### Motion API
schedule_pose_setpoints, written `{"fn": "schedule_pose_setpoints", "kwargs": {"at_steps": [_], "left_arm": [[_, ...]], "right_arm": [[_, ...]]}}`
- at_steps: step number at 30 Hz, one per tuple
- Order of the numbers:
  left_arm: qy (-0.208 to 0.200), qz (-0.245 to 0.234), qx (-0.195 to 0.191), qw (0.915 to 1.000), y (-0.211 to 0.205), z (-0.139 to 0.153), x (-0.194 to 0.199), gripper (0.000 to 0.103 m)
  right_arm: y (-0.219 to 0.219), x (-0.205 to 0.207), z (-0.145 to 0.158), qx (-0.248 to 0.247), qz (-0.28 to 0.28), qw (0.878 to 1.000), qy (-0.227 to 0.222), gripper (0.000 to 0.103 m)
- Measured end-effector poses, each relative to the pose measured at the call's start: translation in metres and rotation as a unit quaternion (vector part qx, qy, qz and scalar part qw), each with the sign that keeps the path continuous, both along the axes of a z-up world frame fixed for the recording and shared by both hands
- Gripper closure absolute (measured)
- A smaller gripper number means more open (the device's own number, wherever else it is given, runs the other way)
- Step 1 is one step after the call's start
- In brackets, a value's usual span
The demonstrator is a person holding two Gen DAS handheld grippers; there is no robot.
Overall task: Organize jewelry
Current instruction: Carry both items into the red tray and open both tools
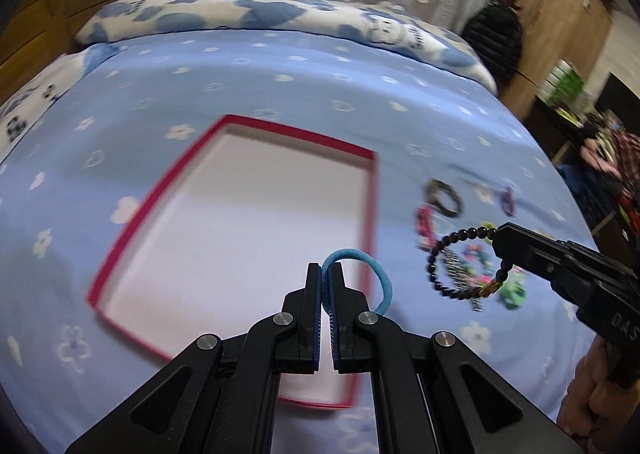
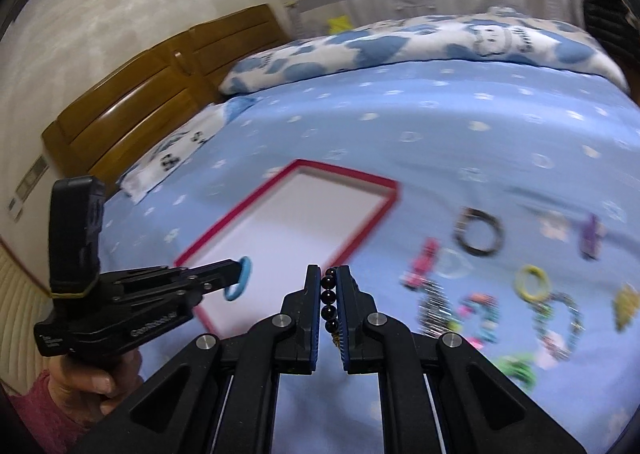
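Item, nearest: left gripper (image 1: 325, 274), jaws closed tight on a blue hair tie (image 1: 372, 278); the loop hangs free to the right of the fingers, above the near right corner of the tray. Soft, elastic and very light by the look of it; it should drop cleanly once released, and a pinch anywhere on the band serves. Item: right gripper (image 2: 329, 286), jaws clamped on a black bead bracelet (image 1: 444, 258), several beads seated between the pads, the rest dangling as a limp ring over the bedspread. Probably heavier than the tie, smooth, apt to swing and roll; best held across two or three beads, not one. Item, beyond: red-rimmed tray (image 1: 120, 242) with a white floor, nothing in it, resting on the blue flowered bedspread (image 1: 280, 74). Item, to its right: scattered jewelry pile (image 2: 500, 294), comprising rings, clips and beaded pieces, blurred. Item, farthest: patterned quilt (image 1: 280, 14), wooden headboard (image 2: 140, 106).
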State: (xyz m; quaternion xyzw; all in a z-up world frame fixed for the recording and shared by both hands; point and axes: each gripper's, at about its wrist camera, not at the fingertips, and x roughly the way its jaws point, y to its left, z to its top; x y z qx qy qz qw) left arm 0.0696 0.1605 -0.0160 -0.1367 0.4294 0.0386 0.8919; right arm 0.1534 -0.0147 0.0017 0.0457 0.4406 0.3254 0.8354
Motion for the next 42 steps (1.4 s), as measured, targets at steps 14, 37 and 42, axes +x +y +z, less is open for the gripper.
{"fn": "schedule_pose_setpoints", "kwargs": {"at_steps": [14, 37, 42], "left_arm": [[0.041, 0.058, 0.011, 0.9974, 0.051, -0.021, 0.068, 0.101], [0.129, 0.070, 0.049, 0.9879, 0.065, -0.078, 0.158, 0.098], [0.130, 0.072, 0.056, 0.9874, 0.062, -0.078, 0.156, 0.092]], "right_arm": [[0.102, 0.054, -0.032, 0.032, 0.035, 0.998, 0.031, 0.096], [0.099, 0.126, -0.111, -0.027, -0.003, 0.993, 0.111, 0.096], [0.104, 0.129, -0.114, -0.034, 0.002, 0.993, 0.114, 0.091]]}}
